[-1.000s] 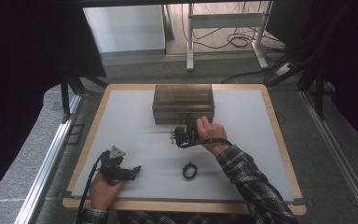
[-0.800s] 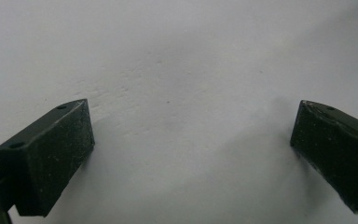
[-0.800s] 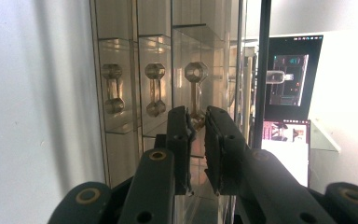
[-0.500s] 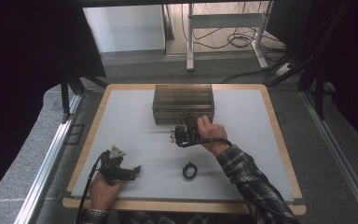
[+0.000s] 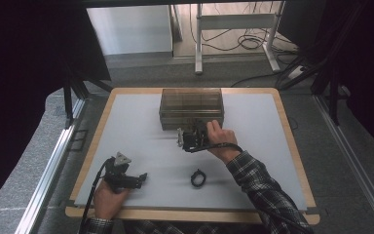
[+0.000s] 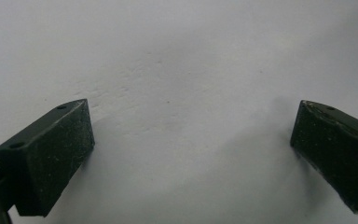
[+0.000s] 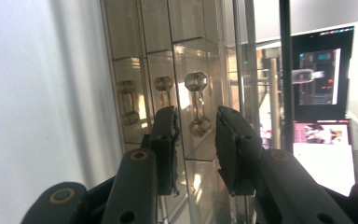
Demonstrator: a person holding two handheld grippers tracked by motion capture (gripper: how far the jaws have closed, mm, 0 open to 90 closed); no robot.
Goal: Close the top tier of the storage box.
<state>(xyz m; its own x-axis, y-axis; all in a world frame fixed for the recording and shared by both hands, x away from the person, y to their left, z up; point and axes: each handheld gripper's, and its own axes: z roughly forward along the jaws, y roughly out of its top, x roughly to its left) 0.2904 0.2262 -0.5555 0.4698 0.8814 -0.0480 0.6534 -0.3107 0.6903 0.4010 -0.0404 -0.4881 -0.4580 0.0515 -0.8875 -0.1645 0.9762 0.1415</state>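
Table (image 5: 126, 122) first: its white top looks the same as a second ago, and neither forearm has shifted on it. Toward its far edge stands the clear drawer box (image 5: 191, 107), unmoved. The right gripper (image 5: 191, 138) is held against the box front, tipped on its side. In the right gripper view its fingers (image 7: 165, 140) flank the small metal handle (image 7: 196, 105) with a narrow gap and press on nothing; they have just been opening. The left gripper (image 5: 135, 179) rests near the table's near edge, fingers (image 6: 51, 154) spread wide over bare surface. A small black ring (image 5: 197, 178) lies between the hands, where it lay before.
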